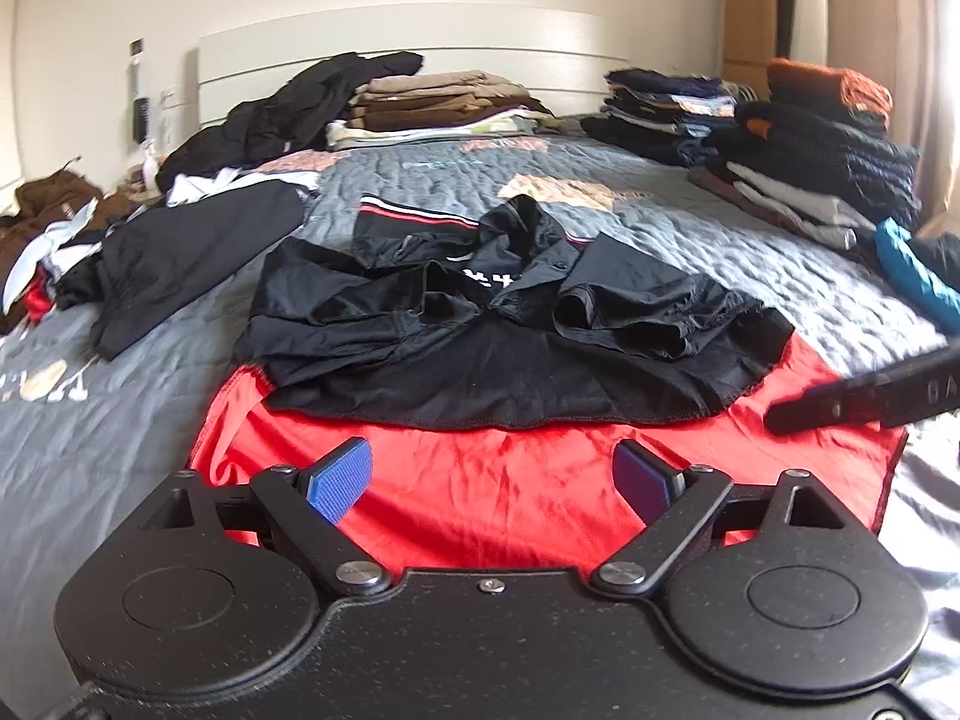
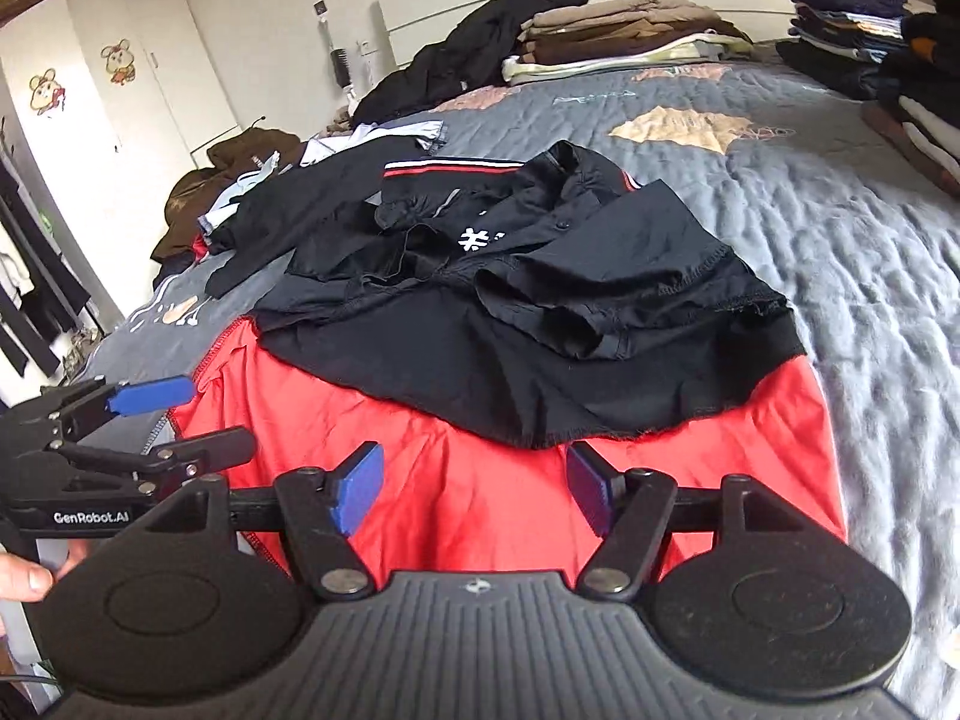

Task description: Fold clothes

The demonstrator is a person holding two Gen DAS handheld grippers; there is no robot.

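Left wrist view: a black and red garment (image 1: pixel 510 324) lies spread on the bed (image 1: pixel 690 240), its black half crumpled at the far end, its red half (image 1: pixel 480 480) flat at the near end. The left gripper (image 1: pixel 492 480) hovers over the red cloth with its jaws wide apart and nothing between them. The right gripper (image 2: pixel 474 492), seen in the right wrist view, hangs over the same red cloth beside it, jaws parted and empty. A black garment (image 1: pixel 198 252) lies to the left of the spread one. Farther left is a loose heap (image 1: pixel 54 228) of brown, white and red clothes. Folded stacks sit at the far end by the headboard (image 1: pixel 432 102) and along the right edge (image 1: pixel 810 150).
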